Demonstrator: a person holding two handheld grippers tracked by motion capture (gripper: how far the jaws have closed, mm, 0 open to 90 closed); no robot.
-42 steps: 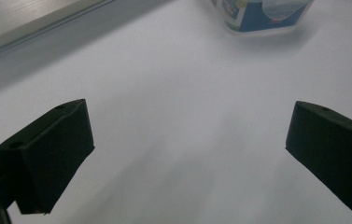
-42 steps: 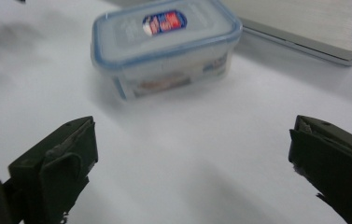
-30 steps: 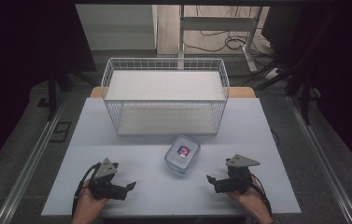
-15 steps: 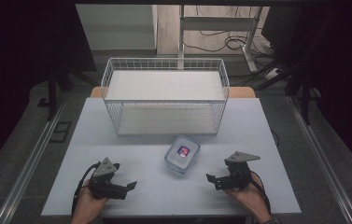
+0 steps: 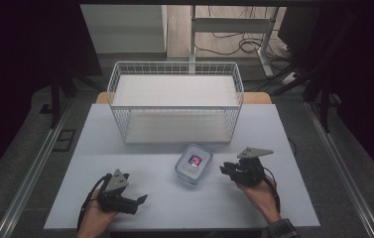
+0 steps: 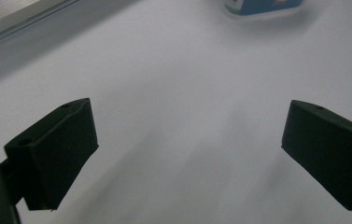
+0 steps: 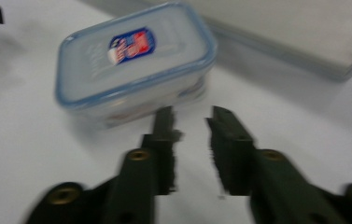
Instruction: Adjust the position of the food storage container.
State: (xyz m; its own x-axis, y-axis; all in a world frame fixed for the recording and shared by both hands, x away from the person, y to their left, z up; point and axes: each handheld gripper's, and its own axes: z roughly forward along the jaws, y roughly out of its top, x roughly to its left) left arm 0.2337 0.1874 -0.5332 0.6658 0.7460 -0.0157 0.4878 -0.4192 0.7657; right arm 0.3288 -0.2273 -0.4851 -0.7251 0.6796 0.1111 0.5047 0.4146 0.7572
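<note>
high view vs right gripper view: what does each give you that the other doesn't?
High view alone: the white wire basket whole, both hands, and the left gripper low on the table.

Right gripper view alone: the right gripper from behind, its fingers apart and empty just short of the container's side, and the blue seal around the lid.

Both: the lidded plastic container, its red-and-blue label, and the table.

Table top (image 5: 254,129): smooth, matt white sheet. Basket (image 5: 174,101): thin white-coated wire mesh. Container (image 5: 193,163): clear, slightly glossy plastic, blue-edged lid with a printed sticker; left gripper (image 6: 187,149) and right gripper (image 7: 190,126) jaws matt black plastic, brass-coloured fasteners on the right.
</note>
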